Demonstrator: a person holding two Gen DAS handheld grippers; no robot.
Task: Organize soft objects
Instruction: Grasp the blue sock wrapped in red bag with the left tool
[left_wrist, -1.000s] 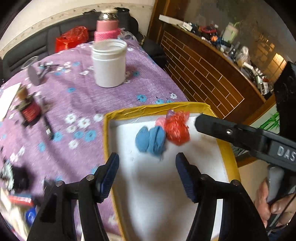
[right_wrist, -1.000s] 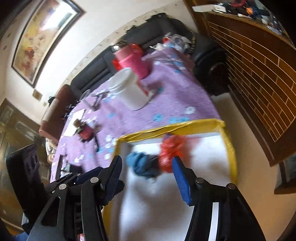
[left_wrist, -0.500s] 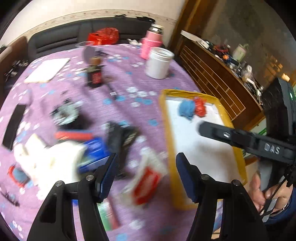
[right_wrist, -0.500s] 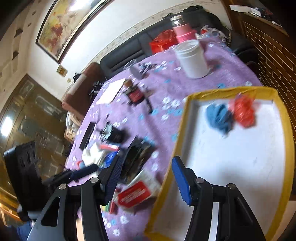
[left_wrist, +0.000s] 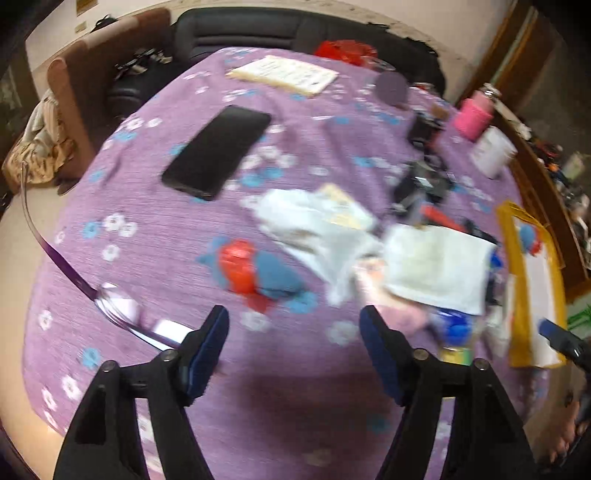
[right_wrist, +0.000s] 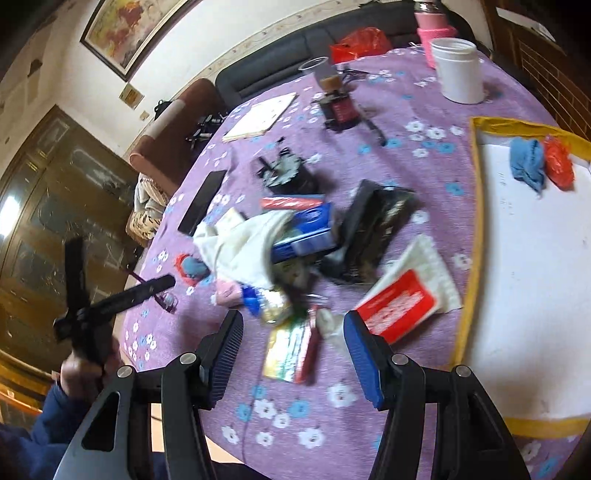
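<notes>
Both grippers have swung away from the yellow-rimmed tray (right_wrist: 476, 206) toward the cluttered middle of the purple floral tablecloth (left_wrist: 155, 229). Inside the tray, at its far end, lie a blue cloth (right_wrist: 528, 164) and a red cloth (right_wrist: 557, 160), touching. Well apart from the tray, a red-and-blue soft toy (left_wrist: 255, 273) rests just ahead of the left gripper (left_wrist: 293, 354), whose jaws are opening with nothing between them. Nearer the tray, the right gripper (right_wrist: 291, 356) hovers with fingers spread and empty over a white cloth (right_wrist: 243, 243) and packets.
</notes>
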